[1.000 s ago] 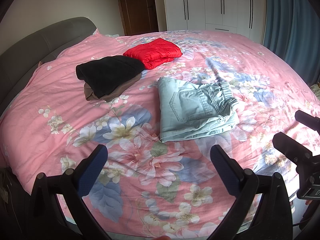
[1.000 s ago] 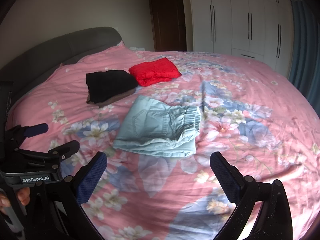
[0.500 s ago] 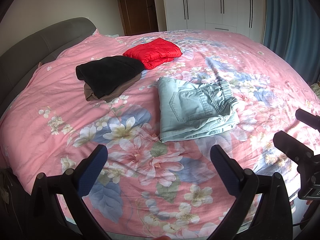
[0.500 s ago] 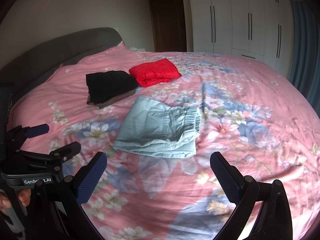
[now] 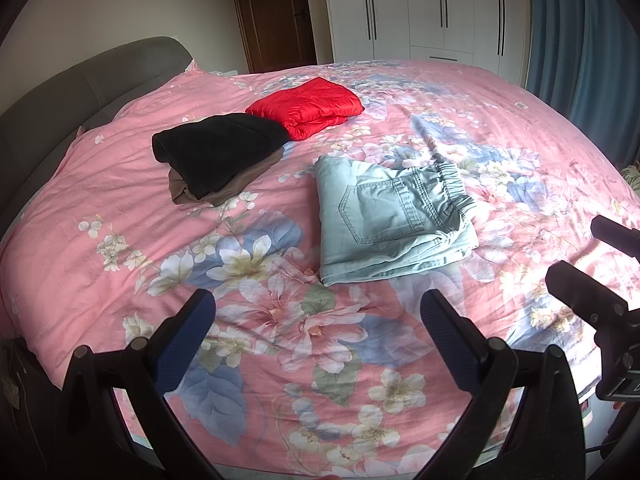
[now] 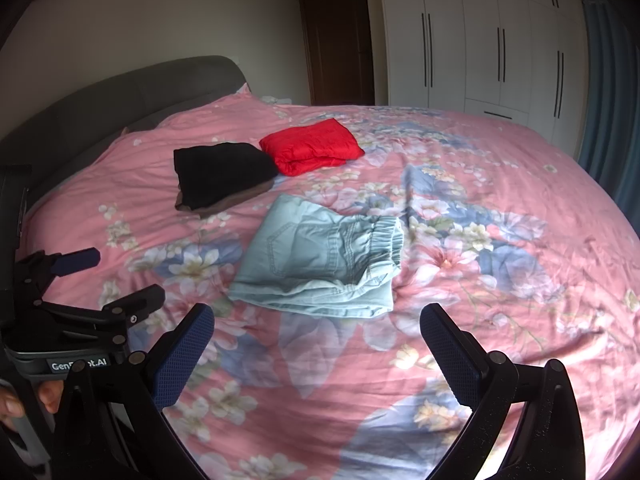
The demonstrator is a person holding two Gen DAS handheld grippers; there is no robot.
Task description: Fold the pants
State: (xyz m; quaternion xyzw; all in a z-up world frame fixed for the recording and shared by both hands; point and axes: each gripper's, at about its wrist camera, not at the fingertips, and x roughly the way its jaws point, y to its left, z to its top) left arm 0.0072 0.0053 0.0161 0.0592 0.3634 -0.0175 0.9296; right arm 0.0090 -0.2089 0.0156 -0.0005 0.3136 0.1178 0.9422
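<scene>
Light blue denim pants (image 5: 384,220) (image 6: 320,270) lie folded into a compact rectangle on the pink floral bedspread (image 5: 120,184) (image 6: 520,200), back pocket up, elastic waistband toward the right. My left gripper (image 5: 318,330) hovers open near the bed's front edge, well short of the pants, nothing between its fingers. My right gripper (image 6: 318,340) is also open and empty, just in front of the pants' near edge. Each gripper shows in the other's view: the right gripper (image 5: 592,276) at the right edge, the left gripper (image 6: 104,280) at the left.
A folded black garment (image 5: 216,152) (image 6: 220,172) lies on a brown one, beside a folded red jacket (image 5: 308,106) (image 6: 312,146), farther back on the bed. A grey headboard (image 5: 60,100) runs along the left. White wardrobes (image 6: 480,40), a dark door (image 5: 272,12) and a blue curtain (image 5: 580,40) stand behind.
</scene>
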